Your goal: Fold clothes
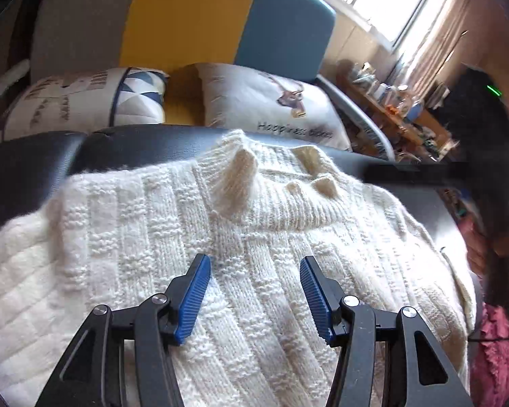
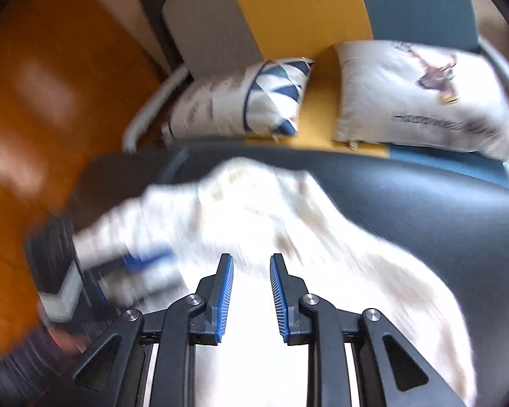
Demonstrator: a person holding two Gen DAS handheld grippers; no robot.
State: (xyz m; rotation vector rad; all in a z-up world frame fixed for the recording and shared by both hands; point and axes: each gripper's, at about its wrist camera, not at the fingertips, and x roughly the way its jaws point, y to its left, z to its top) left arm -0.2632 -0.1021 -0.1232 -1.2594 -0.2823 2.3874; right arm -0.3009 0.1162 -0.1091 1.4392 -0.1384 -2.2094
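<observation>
A cream knitted sweater lies spread on a black table, its ribbed collar toward the far edge. My left gripper is open just above the chest of the sweater, with nothing between its blue pads. In the blurred right wrist view the same sweater lies on the black table. My right gripper is open over it and empty. The left gripper shows there as a blur at the left.
Behind the table stands a grey, yellow and blue sofa with two printed cushions. A cluttered wooden shelf and bright windows are at the right. Pink cloth is at the right edge. An orange floor is at the left.
</observation>
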